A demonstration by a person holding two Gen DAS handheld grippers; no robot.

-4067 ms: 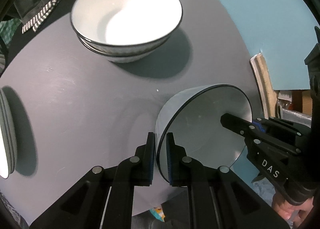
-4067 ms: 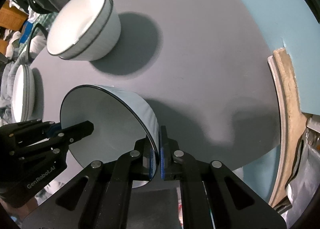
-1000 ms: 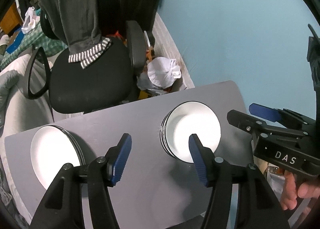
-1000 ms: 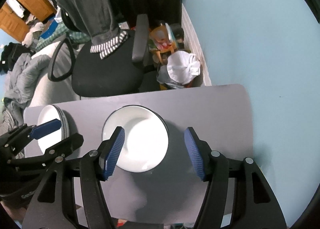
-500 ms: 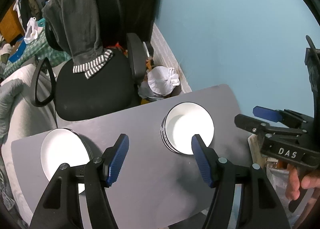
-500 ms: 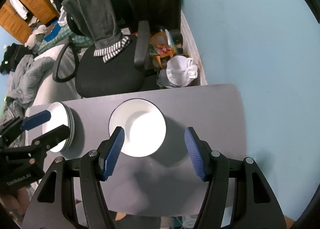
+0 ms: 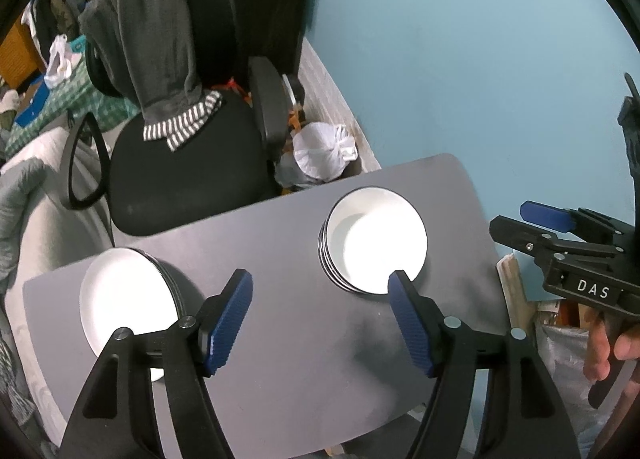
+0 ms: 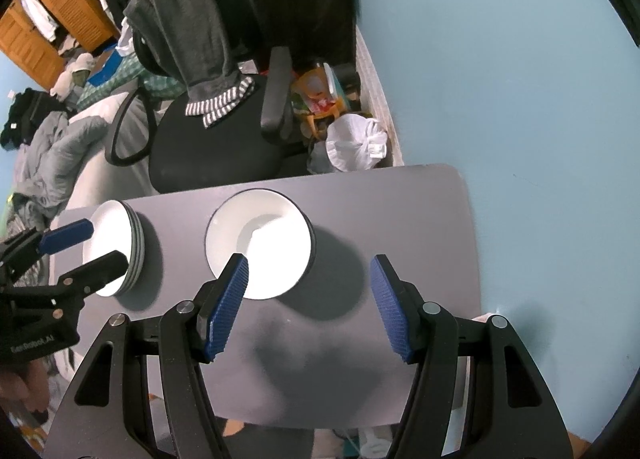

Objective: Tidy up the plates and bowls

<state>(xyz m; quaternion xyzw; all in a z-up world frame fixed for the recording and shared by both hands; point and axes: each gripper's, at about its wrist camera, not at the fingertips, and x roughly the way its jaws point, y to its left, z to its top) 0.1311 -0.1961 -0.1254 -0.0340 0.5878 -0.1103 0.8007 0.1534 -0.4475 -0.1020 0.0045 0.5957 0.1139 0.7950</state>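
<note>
The grey tabletop carries everything that matters, and it serves as the landmark: it stands against a blue wall, with a black office chair draped in a dark garment just beyond its far edge and a tied white bag on the floor near the far corner by the wall.

On the tabletop, the stack of bowls sits toward the middle, nearer the far edge, nested with mouths facing straight up; being round, it has no long axis, only a vertical stacking axis. The stack of plates lies flat toward the tabletop's end away from the wall, well apart from the bowls, faces up, rims looking roughly aligned.

Both tongs hang above the tabletop's near side. The left tongs are spread wide with nothing between the blue pads. The right tongs are likewise wide apart and empty.

Judging by the two tidy piles, the sorting looks finished or very nearly so. The risks from here are small but real: a low sweep of either tool across the tabletop could clip the bowl stack's rim and shift or tip it, since nested bowls ride high. The plates sit close to the tabletop's end edge, so a sideways nudge there could push them off.
</note>
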